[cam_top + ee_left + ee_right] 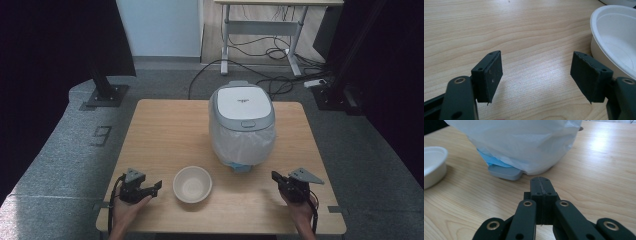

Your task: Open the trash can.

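A white rice cooker (242, 120) with a grey lid stands on the wooden table (165, 130), its body wrapped in a translucent plastic bag (524, 142). In front of it, a little to the left, sits an empty white bowl (192, 184). My left gripper (154, 187) rests near the table's front left, left of the bowl, open with bare wood between its pads (490, 75); the bowl (616, 40) shows at the right of its view. My right gripper (275, 176) lies at the front right, shut on nothing, its pressed-together tips (541, 185) pointing toward the cooker's grey base (505, 173).
The table's front edge lies just below both hands. Beyond the table a grey carpet carries black stand bases (105, 92), cables (270, 82) and a power strip; a white desk frame (262, 30) stands farther back.
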